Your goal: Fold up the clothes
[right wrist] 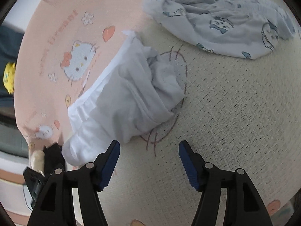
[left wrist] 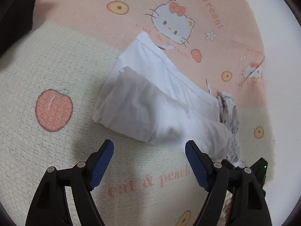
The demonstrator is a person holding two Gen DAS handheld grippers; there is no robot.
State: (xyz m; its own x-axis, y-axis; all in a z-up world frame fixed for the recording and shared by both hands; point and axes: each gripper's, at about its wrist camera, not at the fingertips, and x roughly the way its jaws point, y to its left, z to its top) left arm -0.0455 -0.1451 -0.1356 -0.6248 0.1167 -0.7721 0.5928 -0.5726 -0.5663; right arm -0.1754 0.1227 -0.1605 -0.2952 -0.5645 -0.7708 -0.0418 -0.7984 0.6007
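Observation:
A plain white garment, folded into a thick bundle, lies on the printed blanket. The left gripper stands open just in front of the bundle's near edge, nothing between its blue pads. In the right wrist view the same white garment lies left of centre, its end bunched. The right gripper is open over bare blanket, its left fingertip beside the bundle's near corner. A second garment, white with blue cartoon print, lies crumpled at the far right. A strip of that printed garment shows past the bundle.
The pink and cream cartoon blanket covers the whole surface. The other gripper's black body with a fingertip of a hand shows at the lower left. A yellow toy sits beyond the blanket's left edge. A dark object lies at the upper left.

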